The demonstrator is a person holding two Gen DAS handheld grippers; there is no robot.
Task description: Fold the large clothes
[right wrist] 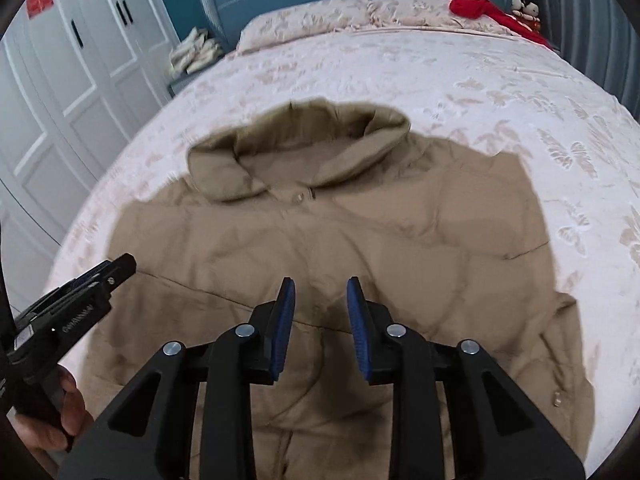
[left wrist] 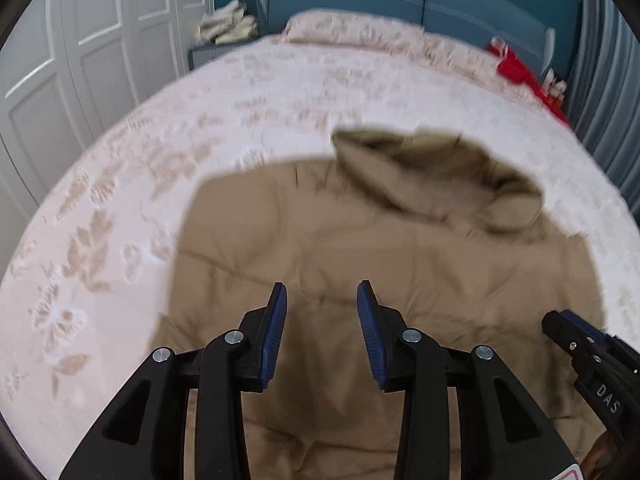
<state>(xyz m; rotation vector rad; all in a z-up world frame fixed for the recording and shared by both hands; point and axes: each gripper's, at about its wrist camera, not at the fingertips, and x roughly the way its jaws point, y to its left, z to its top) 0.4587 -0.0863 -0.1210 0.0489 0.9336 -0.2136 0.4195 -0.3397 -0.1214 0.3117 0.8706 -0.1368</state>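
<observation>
coat: tan hooded coat (right wrist: 320, 248) spread flat on the bed (right wrist: 500, 92), hood toward the pillows (right wrist: 316, 16)
left gripper (left wrist: 322, 300): above the coat, jaws apart, empty
right gripper (right wrist: 321, 292): above the coat, jaws apart, empty

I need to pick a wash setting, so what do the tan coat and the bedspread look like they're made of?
Coat: seemingly a smooth matte woven shell, likely synthetic, padded; soft puffy panels between stitched seams suggest filling, though what kind cannot be told. Bedspread: pale pink cloth with a raised, textured butterfly and leaf pattern, possibly jacquard or embossed; the fibre cannot be told.
</observation>
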